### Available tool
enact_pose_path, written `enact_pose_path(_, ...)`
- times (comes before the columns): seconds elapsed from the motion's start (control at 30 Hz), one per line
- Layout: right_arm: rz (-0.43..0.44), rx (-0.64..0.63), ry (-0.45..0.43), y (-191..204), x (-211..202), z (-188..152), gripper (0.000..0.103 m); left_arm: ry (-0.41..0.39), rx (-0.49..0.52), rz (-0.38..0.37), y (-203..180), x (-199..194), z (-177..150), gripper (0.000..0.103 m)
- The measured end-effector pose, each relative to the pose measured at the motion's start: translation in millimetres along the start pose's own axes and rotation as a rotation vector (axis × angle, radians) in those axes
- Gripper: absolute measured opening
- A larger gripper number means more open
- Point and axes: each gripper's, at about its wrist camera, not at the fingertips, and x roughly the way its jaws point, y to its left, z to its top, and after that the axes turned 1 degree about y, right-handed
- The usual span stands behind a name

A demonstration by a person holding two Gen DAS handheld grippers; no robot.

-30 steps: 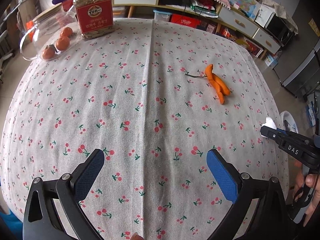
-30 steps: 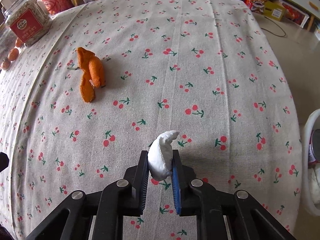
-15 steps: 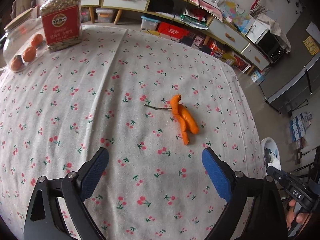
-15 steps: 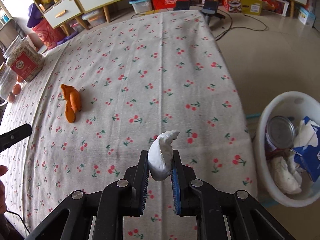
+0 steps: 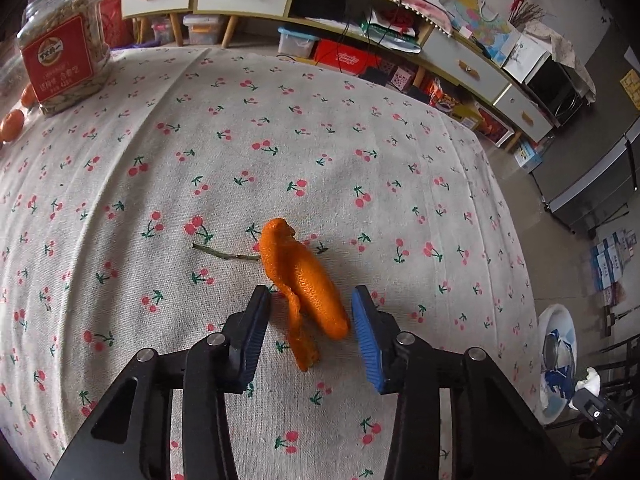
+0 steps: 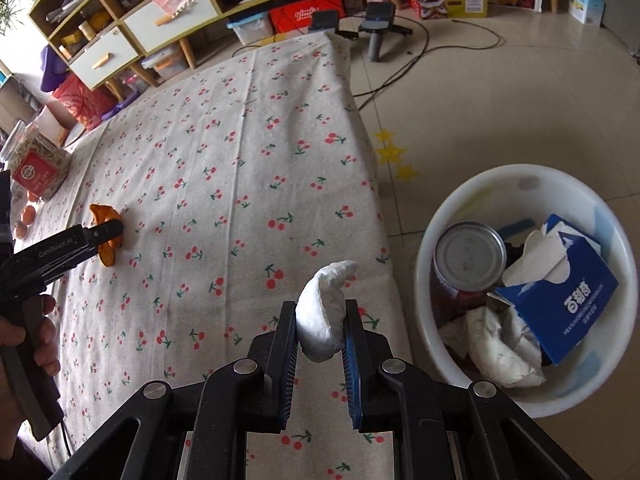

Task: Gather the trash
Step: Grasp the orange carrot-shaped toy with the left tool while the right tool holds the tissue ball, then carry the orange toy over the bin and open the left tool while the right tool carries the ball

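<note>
An orange peel (image 5: 300,280) with a thin twig lies on the cherry-print tablecloth (image 5: 360,152). My left gripper (image 5: 311,334) is open, its jaws on either side of the peel's near end, the right pad close to it. The peel (image 6: 105,214) and left gripper (image 6: 108,234) also show in the right wrist view. My right gripper (image 6: 320,332) is shut on a crumpled white tissue (image 6: 324,316), held above the table's right edge. A white trash bin (image 6: 452,200) stands on the floor to its right, holding a can, a blue tissue pack and paper.
A jar with a red label (image 5: 64,68) and small oranges (image 5: 10,126) stand at the table's far left. The bin also shows in the left wrist view (image 5: 558,320). Shelves, drawers and boxes (image 5: 360,20) line the wall behind. Cables lie on the tiled floor (image 6: 500,92).
My left gripper moved forward to the orange peel and narrowed around it. My right gripper carried the tissue right toward the table edge, bringing the bin fully into view.
</note>
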Motion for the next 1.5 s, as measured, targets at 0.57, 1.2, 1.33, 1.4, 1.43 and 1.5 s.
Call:
enact_pose_path(0.57, -0.001, 0.083, -0.052, -42, -25, -4, 0.017, 0.014, 0.126, -0.011, -26, -21, -22, 0.015)
enact_pose_path(1.2, -0.054, 0.353, -0.115, -165, -73, -36, 0.018, 0.117, 0.464, -0.317, -242, -35, -81, 0.015)
enact_pose_path(1.33, -0.052, 0.363, -0.117, -172, -75, -39, 0.018, 0.149, 0.533, -0.358, -276, -22, -88, 0.015)
enact_pose_path(1.4, -0.052, 0.365, -0.119, -176, -77, -40, 0.018, 0.144, 0.566, -0.368, -289, -18, -90, 0.015)
enact_pose_path(1.43, -0.051, 0.367, -0.119, -178, -77, -41, 0.018, 0.142, 0.579, -0.373, -294, -16, -90, 0.015)
enact_pose_path(1.5, -0.05, 0.372, -0.119, -182, -77, -42, 0.018, 0.145, 0.603, -0.381, -303, -11, -90, 0.015)
